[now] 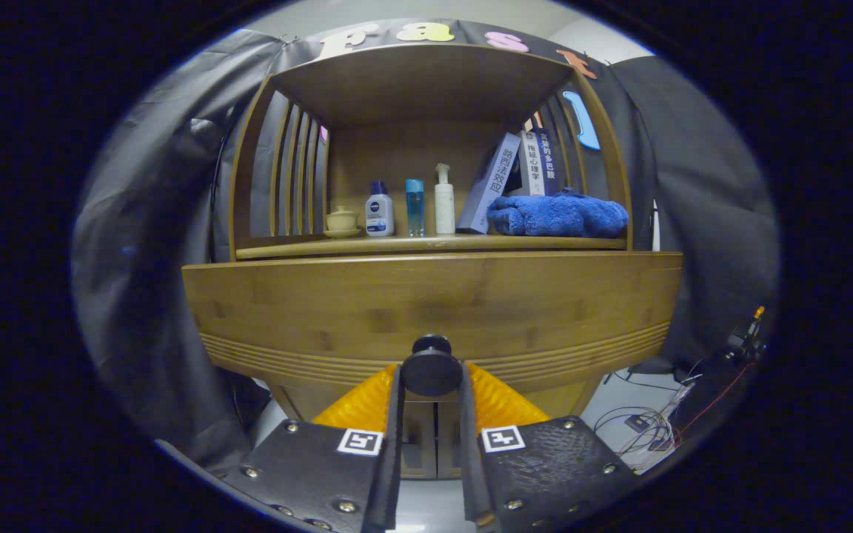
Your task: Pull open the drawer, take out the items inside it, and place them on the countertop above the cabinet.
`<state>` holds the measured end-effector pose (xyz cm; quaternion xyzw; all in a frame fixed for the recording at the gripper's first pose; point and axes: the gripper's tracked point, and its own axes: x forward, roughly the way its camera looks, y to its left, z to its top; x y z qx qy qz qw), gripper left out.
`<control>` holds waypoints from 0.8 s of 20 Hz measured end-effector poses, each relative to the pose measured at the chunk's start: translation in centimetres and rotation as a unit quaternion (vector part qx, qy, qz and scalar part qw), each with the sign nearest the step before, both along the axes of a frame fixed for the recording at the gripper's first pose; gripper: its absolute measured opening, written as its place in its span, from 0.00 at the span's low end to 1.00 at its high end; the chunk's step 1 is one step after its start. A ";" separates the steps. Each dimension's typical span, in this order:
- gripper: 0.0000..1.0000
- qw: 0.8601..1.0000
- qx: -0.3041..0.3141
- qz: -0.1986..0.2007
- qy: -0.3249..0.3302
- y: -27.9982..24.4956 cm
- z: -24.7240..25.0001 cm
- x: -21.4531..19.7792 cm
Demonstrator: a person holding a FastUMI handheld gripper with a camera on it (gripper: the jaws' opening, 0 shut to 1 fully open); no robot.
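**Fingers on the knob, drawer yet to come out**

The gripper (432,385) has its two fingers closed in on the round black knob (431,368) at the middle of the drawer front (426,311), one pad on each side, pinching it. That grip makes sense: the knob is the only handle on the wide wooden panel, and a squeeze from both sides lets the hand pull straight back without slipping off.

The drawer looks shut or barely started; I cannot see inside it, so whatever it holds is hidden for now.

Above the drawer runs the countertop (367,246), where the contents are meant to end up. It is already busy: a small lidded cup (341,220) at the left, then a white bottle (379,211), a blue bottle (415,207) and a pump bottle (444,200) in a row, with leaning books (508,181) and a blue towel (556,215) to the right. Free room seems to lie along the front edge, so I judge that is where things will have to go.
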<state>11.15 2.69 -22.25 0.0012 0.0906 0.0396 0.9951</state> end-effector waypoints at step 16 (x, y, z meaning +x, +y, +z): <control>0.53 1.000 0.006 0.004 -0.019 -0.1 1.5 1.4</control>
